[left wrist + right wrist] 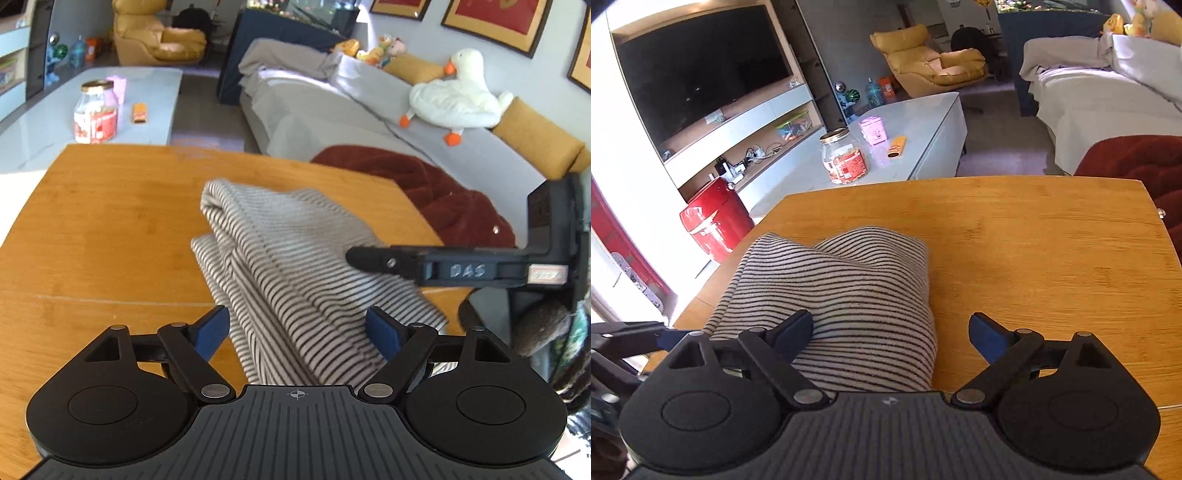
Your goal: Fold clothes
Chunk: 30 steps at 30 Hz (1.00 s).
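Wooden table: one striped garment (folded), both tongs spread.

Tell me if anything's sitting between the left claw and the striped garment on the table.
Nothing visible does. The left claw is open with the striped garment already lying between its fingers on the wooden table. The right claw, also open, comes in from the side, above the cloth.
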Available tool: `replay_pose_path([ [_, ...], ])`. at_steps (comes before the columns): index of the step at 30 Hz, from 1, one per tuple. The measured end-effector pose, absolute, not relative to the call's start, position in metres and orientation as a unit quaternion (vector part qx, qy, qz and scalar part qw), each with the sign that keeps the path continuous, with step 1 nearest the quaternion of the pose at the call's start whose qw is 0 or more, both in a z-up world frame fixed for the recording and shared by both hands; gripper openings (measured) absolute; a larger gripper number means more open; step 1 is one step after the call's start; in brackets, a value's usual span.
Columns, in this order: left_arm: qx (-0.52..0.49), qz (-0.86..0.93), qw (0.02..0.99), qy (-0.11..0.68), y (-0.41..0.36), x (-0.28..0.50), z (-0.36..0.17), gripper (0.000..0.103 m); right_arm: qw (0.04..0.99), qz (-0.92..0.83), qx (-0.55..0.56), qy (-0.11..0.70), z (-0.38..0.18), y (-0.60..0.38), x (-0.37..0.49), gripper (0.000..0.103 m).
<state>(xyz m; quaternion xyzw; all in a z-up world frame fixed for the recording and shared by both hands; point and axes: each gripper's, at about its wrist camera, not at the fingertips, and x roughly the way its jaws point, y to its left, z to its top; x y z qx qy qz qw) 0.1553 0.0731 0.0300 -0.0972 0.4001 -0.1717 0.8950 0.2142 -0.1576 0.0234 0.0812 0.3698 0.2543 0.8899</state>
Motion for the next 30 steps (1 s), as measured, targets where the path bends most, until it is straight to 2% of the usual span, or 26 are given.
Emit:
replay_pose_path([
  [4,-0.153,-0.186,0.871,0.428,0.081,0.158,0.014,0.087,0.874,0.291,0.126,0.369,0.028,-0.176,0.203,0.093],
  [9,-0.173,-0.196,0.867,0.425,0.086,0.156,0.007,0.088,0.838,0.334,0.174,0.395,0.017,-0.192,0.19,0.096],
  [14,-0.191,-0.206,0.863,0.42,0.09,0.154,0.001,0.087,0.828,0.334,0.168,0.418,0.007,-0.183,0.191,0.096],
  [16,-0.198,-0.21,0.862,0.418,0.092,0.153,-0.002,0.085,0.824,0.332,0.168,0.427,0.002,-0.178,0.196,0.093],
  [24,-0.224,-0.199,0.868,0.397,0.111,0.17,-0.005,0.078,0.819,0.353,0.151,0.426,0.003,-0.154,0.227,0.09],
  [30,-0.234,-0.152,0.885,0.373,0.159,0.192,-0.003,0.077,0.814,0.389,0.117,0.415,0.007,-0.1,0.269,0.088],
])
